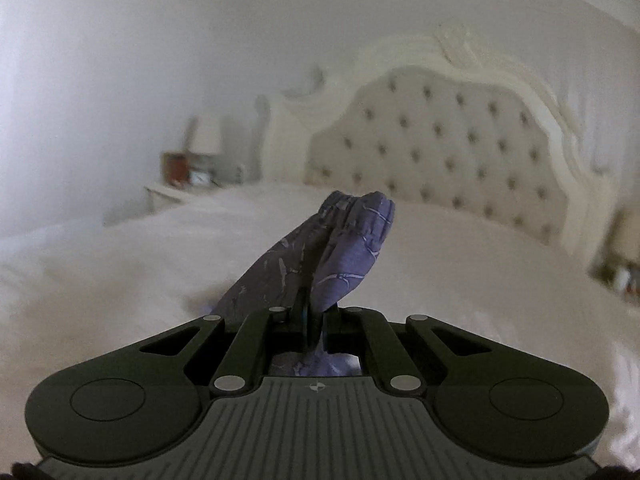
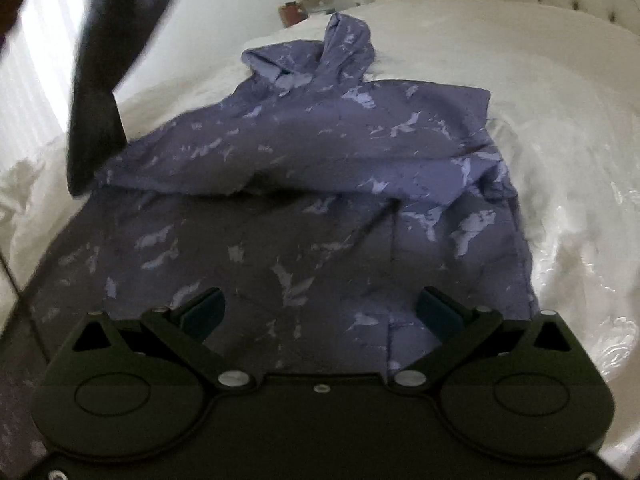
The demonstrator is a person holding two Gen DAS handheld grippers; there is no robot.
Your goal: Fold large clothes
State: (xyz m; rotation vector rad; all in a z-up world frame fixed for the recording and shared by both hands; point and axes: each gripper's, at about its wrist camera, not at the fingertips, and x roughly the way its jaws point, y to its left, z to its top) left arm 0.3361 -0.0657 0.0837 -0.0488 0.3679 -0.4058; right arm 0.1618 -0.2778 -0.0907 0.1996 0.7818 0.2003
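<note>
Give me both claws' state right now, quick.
Left claw: shut on the purple garment.
Right claw: open, holding nothing, above the garment.

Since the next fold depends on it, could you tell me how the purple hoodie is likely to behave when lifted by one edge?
Probably floppy: the hoodie lies rumpled on the bed, and the part pinched in the left gripper bunches and droops. It likely won't slide from the grip, as the cloth looks matte. Lifted by one edge, the rest would probably drag.
</note>
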